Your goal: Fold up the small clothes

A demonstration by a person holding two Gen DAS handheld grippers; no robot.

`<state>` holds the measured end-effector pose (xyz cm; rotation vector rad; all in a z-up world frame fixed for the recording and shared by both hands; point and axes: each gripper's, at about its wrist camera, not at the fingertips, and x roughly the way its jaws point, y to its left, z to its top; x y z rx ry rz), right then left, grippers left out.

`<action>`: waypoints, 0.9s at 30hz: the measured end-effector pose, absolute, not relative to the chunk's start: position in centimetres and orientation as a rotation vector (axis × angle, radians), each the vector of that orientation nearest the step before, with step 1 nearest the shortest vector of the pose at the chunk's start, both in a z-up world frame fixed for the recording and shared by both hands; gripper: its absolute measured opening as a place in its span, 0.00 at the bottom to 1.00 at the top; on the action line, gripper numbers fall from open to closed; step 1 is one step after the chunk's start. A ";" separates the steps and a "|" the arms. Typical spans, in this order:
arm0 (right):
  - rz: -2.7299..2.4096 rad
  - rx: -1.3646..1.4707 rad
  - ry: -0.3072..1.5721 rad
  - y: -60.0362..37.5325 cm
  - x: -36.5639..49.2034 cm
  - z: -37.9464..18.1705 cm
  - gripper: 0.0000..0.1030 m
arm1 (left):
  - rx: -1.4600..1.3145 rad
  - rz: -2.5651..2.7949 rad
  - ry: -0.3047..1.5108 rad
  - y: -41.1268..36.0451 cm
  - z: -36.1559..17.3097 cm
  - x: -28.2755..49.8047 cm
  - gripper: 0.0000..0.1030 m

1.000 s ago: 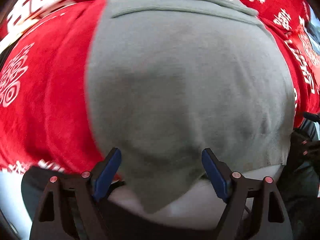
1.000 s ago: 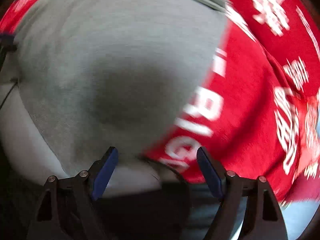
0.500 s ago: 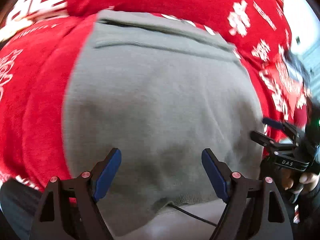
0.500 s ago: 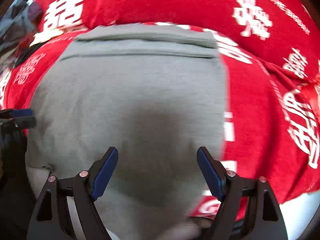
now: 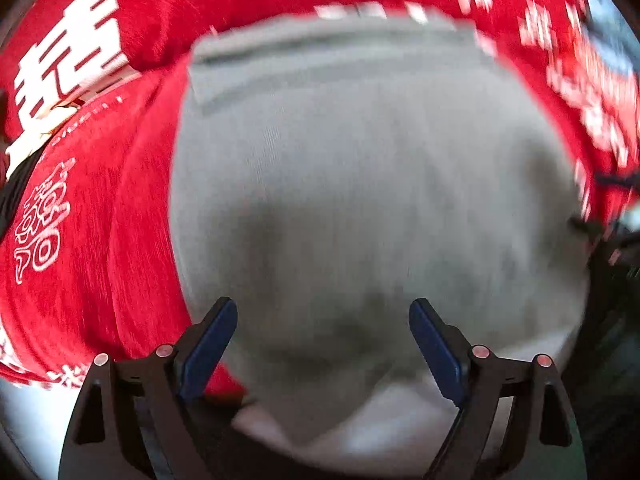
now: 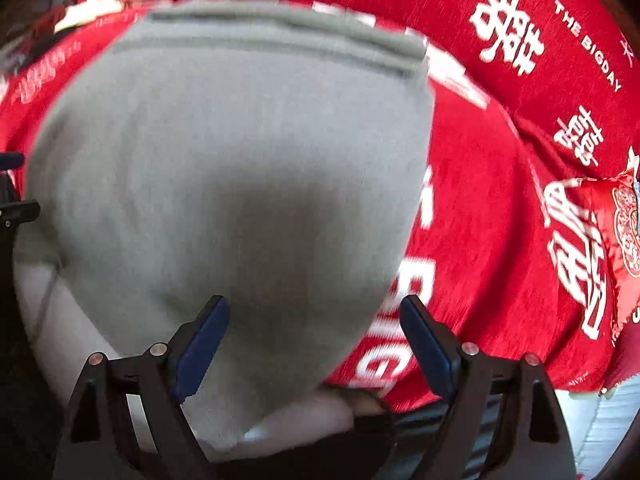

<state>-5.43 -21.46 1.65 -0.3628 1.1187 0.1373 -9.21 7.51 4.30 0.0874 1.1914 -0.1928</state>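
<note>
Over the last second both cameras have swung across the grey garment point(image 5: 360, 184) and now sit near its near hem again, and both views are motion-blurred. The left gripper point(image 5: 322, 344) has its fingers apart with nothing between them; the right gripper point(image 6: 314, 340) is likewise spread and empty. The garment lies flat directly ahead of both tools, its far edge point(image 6: 280, 28) doubled into a thick band, so one fold appears complete. Judgement: the tools are repositioning at the near hem for the next fold, and no grasp is yet made. The surface is a red cloth point(image 6: 500, 168) printed with white characters, extending beyond the garment on both sides. The surrounding room is barely visible.
</note>
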 end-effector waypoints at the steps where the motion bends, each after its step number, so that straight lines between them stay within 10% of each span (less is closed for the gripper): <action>1: 0.138 -0.348 1.106 -21.3 -4.6 2.1 0.86 | 0.050 -0.178 1.166 7.6 5.0 -8.1 0.86; 9: 0.125 -0.222 1.023 -16.9 6.3 2.8 0.86 | -0.164 -0.076 1.142 6.1 4.5 4.7 0.86; 20: 0.217 -0.223 1.051 -19.6 0.3 -0.4 0.94 | -0.022 -0.087 1.117 6.5 1.4 -2.3 1.00; 27: 0.244 0.184 0.952 -23.9 6.3 6.0 0.94 | -0.387 -0.144 1.133 7.7 5.4 6.2 1.00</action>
